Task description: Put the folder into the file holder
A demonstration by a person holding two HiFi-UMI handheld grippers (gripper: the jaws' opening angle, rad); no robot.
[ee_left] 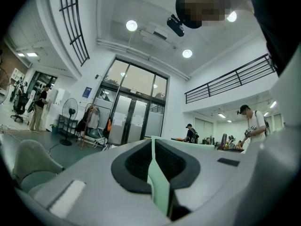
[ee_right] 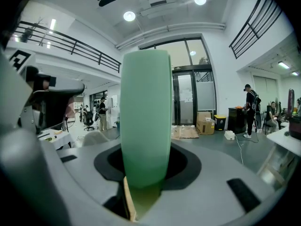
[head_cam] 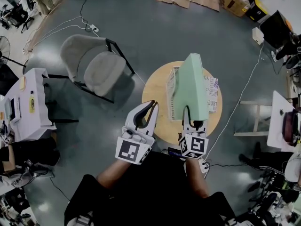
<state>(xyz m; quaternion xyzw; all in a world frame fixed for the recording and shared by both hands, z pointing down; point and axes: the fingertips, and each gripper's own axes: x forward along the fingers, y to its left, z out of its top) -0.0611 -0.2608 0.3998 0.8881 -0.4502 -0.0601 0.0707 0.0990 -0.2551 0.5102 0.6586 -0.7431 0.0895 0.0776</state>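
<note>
A pale green folder (head_cam: 194,84) stands upright on edge over the round wooden table (head_cam: 155,95). My right gripper (head_cam: 192,120) is shut on its near lower end. In the right gripper view the folder (ee_right: 145,117) rises straight up from between the dark pads of that gripper (ee_right: 143,175). A white slotted file holder (head_cam: 171,84) stands on the table just left of the folder, partly hidden by it. My left gripper (head_cam: 153,105) hovers at the table's near left edge with its tips together and nothing held. In the left gripper view its pads (ee_left: 136,161) nearly meet, and only a thin green sliver shows in the slit.
Printed papers (head_cam: 213,98) lie on the table to the right of the folder. A grey chair (head_cam: 94,65) stands to the left, a white desk (head_cam: 28,105) at far left, a wooden stool (head_cam: 256,119) at right. Cables (head_cam: 244,88) cross the floor.
</note>
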